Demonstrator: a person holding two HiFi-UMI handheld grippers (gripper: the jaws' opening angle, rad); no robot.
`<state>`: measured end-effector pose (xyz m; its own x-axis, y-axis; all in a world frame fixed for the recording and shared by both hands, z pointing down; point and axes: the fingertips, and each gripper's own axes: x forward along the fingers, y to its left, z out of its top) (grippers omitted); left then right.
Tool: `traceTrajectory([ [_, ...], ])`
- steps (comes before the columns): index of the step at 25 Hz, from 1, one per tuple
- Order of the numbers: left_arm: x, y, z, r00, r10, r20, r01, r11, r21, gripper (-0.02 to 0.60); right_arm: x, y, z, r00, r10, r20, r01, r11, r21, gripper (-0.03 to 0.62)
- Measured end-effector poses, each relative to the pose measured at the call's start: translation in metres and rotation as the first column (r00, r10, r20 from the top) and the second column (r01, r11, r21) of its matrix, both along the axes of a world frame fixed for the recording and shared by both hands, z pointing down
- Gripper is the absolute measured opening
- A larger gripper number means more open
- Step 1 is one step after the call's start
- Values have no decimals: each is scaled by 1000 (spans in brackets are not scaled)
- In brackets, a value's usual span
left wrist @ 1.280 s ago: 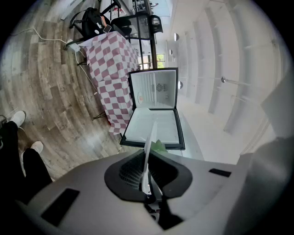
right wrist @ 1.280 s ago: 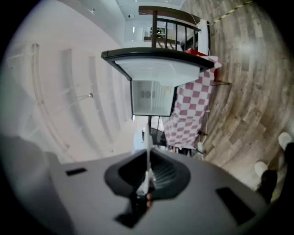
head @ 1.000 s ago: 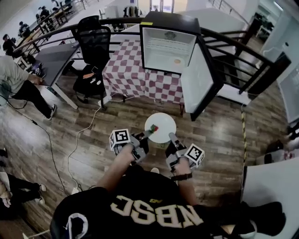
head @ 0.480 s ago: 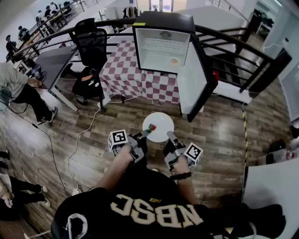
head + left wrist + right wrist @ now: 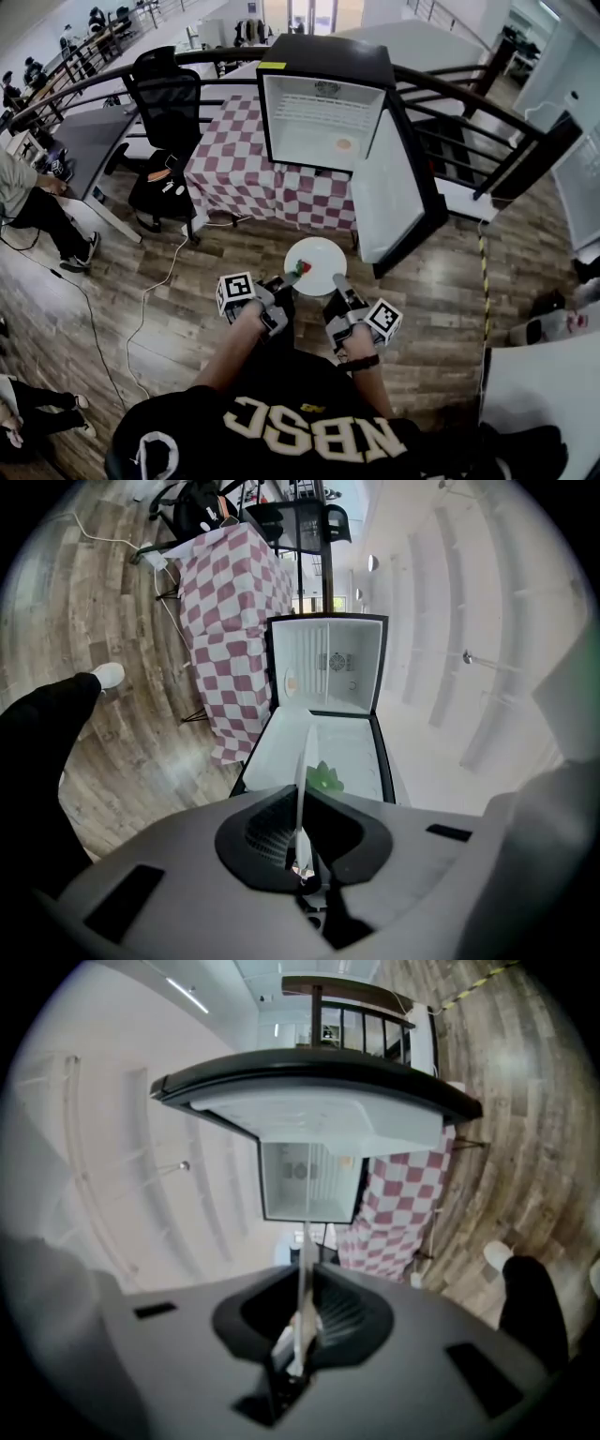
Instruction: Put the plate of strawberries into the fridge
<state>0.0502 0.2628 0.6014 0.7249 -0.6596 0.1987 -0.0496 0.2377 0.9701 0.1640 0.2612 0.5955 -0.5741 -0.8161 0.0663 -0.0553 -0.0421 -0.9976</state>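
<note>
Nearer the fridge (image 5: pixel 323 122), plate (image 5: pixel 325 262) above wood floor (image 5: pixel 441 281)

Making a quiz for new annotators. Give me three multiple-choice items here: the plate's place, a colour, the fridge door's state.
1. Where is the plate relative to the fridge? A inside it; B held in front of it; C on top of it.
2. The tablecloth is: A plain blue; B red-and-white checked; C green.
3. The fridge door is: A open; B shut; C missing.
Answers: B, left hand-held gripper and right hand-held gripper clamp its rim; B, checks show; A, the interior shows.
</note>
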Motion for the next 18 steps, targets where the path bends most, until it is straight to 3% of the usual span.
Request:
traceTrajectory([
  [10, -38, -164, -25, 999, 24, 41, -26, 998, 57, 26, -34, -161, -20, 995, 84, -44, -83, 996, 27, 37],
  [18, -67, -276, -25, 998, 54, 17, -55, 997, 48, 26, -63, -271, -24, 994, 103, -47, -102, 995, 22, 38],
])
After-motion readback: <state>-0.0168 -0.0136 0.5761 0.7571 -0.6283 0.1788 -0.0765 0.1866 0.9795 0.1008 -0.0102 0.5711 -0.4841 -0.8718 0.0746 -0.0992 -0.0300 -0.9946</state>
